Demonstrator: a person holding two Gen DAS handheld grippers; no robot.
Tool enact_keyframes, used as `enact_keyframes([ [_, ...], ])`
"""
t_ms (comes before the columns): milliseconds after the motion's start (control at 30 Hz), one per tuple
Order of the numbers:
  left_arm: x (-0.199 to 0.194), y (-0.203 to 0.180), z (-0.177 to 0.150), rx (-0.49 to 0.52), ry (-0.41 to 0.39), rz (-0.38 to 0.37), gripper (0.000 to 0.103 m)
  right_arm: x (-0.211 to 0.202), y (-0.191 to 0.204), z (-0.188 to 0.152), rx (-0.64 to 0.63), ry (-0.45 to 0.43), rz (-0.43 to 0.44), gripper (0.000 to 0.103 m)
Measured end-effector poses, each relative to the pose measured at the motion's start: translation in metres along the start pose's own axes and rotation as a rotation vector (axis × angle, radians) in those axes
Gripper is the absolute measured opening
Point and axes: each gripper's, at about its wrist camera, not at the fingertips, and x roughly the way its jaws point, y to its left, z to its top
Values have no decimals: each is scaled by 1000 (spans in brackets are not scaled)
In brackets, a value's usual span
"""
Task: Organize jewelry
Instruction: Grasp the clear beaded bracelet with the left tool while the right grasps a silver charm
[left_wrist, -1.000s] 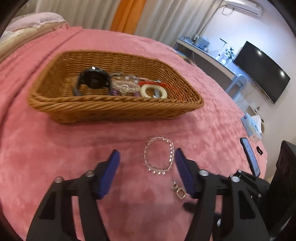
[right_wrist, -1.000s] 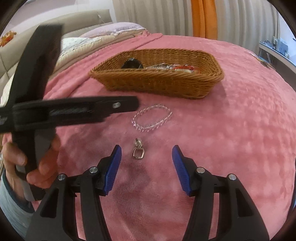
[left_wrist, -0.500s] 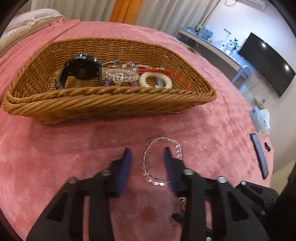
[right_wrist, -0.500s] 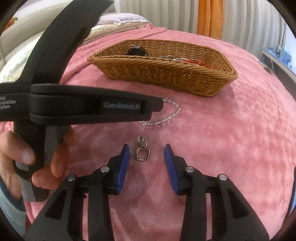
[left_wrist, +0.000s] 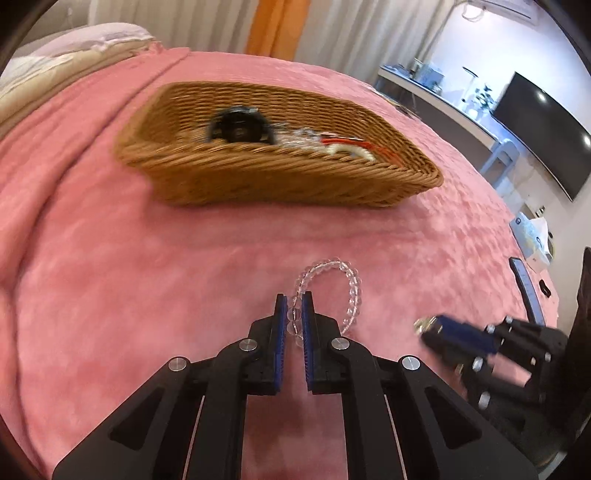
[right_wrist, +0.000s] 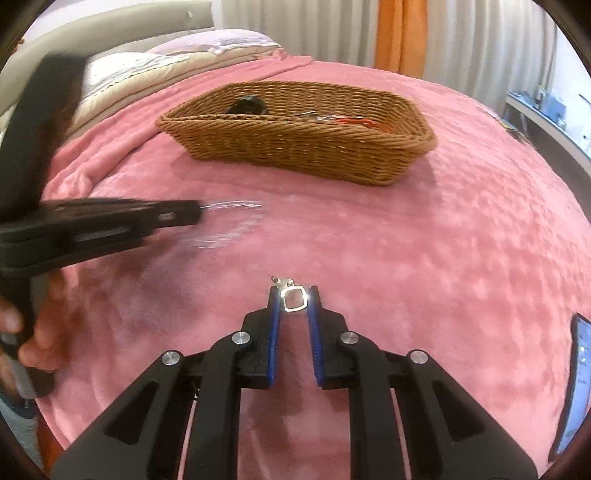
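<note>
Two pickups just landed: short of the basket (left_wrist: 280, 177), the left gripper (left_wrist: 294, 314) has closed on the bead bracelet (left_wrist: 343, 280), the right gripper (right_wrist: 294, 301) on the silver earring (right_wrist: 293, 298); both can go in.

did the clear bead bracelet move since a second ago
Yes. The left tongs, which have just been closing, now pinch the clear bead bracelet, which sits farther from the wicker basket.
</note>
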Motion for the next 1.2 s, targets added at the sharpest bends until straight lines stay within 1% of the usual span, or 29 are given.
enact_keyframes([
  [67,-8,10,-9,-36,1,11,6,-3,0,-3,5,3,-22,13],
  [133,-15,21,-19,-95,9,34,6,-4,6,-5,-9,9,-32,13],
  [233,-25,29,-26,-139,-7,35,7,-5,11,-6,-14,19,-9,13],
  [300,-30,27,-29,-128,-16,43,7,-5,11,-6,-8,23,12,13],
  [367,-32,22,-33,-105,-16,33,7,-6,9,-9,6,29,46,13],
  [400,-33,18,-35,-89,-10,23,8,-7,7,-10,14,32,60,13],
  [467,-35,10,-39,-52,-1,29,12,-8,5,-12,18,36,79,14],
  [533,-38,8,-41,-37,6,29,13,-10,6,-15,11,37,82,14],
  [600,-43,8,-41,-34,6,0,18,-11,5,-15,18,40,88,14],
  [633,-46,10,-40,-35,-3,0,25,-10,5,-15,22,42,90,14],
  [667,-49,12,-38,-36,-20,17,35,-9,5,-14,27,45,93,14],
  [733,-50,13,-35,-31,-43,43,43,-8,5,-11,32,50,96,18],
  [800,-45,13,-32,-27,-34,45,43,-6,5,-6,33,53,94,25],
  [867,-35,11,-30,-19,-18,49,43,-1,8,-1,26,59,74,26],
  [900,-28,9,-30,-9,-1,70,43,1,9,0,24,61,66,26],
  [1000,-21,1,-32,39,0,122,42,4,14,2,-4,53,30,26],
  [1033,-20,-3,-32,62,1,135,31,4,17,2,-25,44,18,26],
  [1067,-18,-7,-33,83,1,143,21,3,20,1,-43,35,20,17],
  [1100,-19,-10,-34,98,-4,153,17,1,23,1,-60,25,34,9],
  [1133,-19,-13,-35,116,-12,160,6,-1,26,-1,-74,13,37,9],
  [1200,-24,-15,-36,132,-36,153,6,-8,28,-2,-89,-18,45,9],
])
